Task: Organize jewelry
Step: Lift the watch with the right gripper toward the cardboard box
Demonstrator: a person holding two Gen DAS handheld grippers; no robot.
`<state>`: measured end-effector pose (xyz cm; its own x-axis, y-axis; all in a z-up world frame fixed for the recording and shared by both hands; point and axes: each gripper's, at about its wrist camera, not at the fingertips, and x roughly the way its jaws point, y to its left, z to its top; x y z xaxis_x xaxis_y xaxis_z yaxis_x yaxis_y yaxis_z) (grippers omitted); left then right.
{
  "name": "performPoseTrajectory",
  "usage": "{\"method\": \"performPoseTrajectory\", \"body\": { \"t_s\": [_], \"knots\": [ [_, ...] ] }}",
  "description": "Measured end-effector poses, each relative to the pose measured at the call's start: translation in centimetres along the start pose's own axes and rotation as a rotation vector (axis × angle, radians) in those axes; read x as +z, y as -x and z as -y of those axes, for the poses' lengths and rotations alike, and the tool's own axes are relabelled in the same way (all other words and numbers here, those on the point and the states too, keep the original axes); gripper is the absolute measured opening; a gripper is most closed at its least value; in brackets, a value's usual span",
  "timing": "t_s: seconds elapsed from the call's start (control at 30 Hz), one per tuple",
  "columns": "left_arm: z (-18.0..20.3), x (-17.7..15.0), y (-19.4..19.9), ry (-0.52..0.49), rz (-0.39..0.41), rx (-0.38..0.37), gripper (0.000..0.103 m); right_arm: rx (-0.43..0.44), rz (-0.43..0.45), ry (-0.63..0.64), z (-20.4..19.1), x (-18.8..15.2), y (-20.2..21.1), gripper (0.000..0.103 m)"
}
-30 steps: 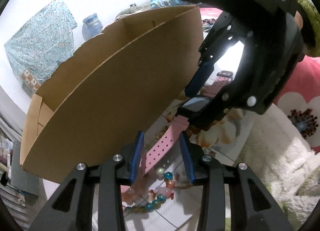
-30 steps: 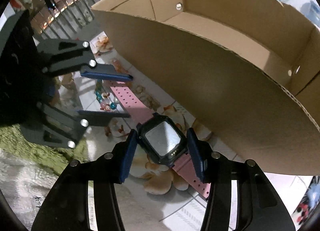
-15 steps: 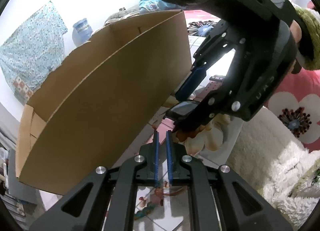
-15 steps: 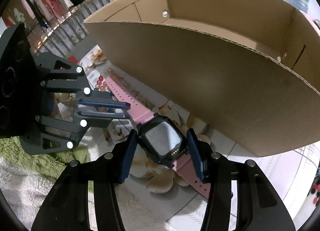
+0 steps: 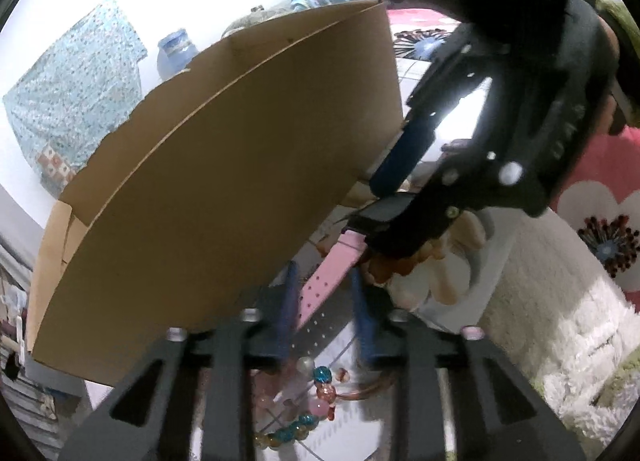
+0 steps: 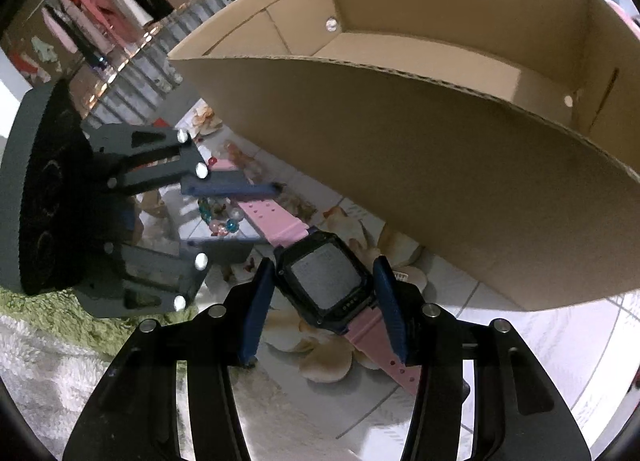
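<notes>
Since the earlier frames the left gripper (image 5: pixel 325 313) has shut to almost nothing and its jaws have just been opening again; they are now standing a little apart, straddling the pink strap without visibly pressing it. Right gripper (image 6: pixel 320 301) is gripping the watch (image 6: pixel 326 281) by the sides of its dark case, jaws about half spread, pads touching both flanks, and the box beside it is now sitting further to the right in its view than before.

One watch is showing, its two pink strap halves running out from the case: one towards the left gripper, one trailing under the right gripper's right finger. One cardboard box (image 5: pixel 224 165) is standing open-topped just beside the watch, its long near wall leaning over the floor and leaving only a narrow strip of tiled floor (image 6: pixel 472 301) between wall and grippers. One beaded bracelet (image 5: pixel 316 401) is lying on the floor below the left gripper's fingers, near the strap's end. A shaggy white rug (image 5: pixel 540 325) is bordering the floor on the side away from the box.
</notes>
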<state>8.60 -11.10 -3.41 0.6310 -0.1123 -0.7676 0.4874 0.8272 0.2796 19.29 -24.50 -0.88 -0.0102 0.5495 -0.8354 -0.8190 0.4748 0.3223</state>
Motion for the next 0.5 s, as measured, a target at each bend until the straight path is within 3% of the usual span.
{"method": "performPoseTrajectory", "body": {
  "t_s": [0.1,0.17,0.33,0.5],
  "knots": [
    [-0.5,0.1,-0.1,0.037,-0.005,-0.035,0.012,-0.023,0.041,-0.033,-0.1,-0.4,0.6,0.048],
    [-0.6,0.2,-0.3,0.052,-0.014,-0.050,0.008,-0.052,0.078,-0.068,0.0,-0.8,1.4,0.056],
    [-1.1,0.4,-0.7,0.073,-0.030,-0.073,0.007,-0.113,0.150,-0.177,0.7,-3.0,2.4,0.058],
    [-1.1,0.5,-1.0,0.056,-0.029,-0.068,0.007,-0.290,0.168,-0.156,-0.9,-4.0,2.1,0.035]
  ]
}}
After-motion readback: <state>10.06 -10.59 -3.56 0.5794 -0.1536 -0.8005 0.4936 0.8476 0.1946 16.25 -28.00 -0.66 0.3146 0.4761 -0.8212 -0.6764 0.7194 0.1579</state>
